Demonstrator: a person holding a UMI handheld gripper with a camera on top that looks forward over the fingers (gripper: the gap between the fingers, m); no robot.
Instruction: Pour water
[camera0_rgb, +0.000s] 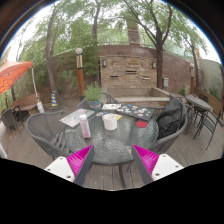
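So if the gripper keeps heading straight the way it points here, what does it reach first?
Probably the near rim of the round glass table, which lies just ahead of the open gripper. Beyond it stand a pink bottle and a pale cup. Depth is hard to judge.

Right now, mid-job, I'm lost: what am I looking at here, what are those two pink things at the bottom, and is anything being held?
There is only one picture, taken by a wide-angle camera riding on a hand-held gripper that a person carries; no robot arm is involved. The pink shapes are the pads on the inner faces of its two fingers. The jaws stand open and hold nothing. Beyond them is a round glass patio table on an outdoor deck. On it stand a slim pink bottle and a pale cup, with papers and a small potted plant farther back. Dark metal chairs surround the table.
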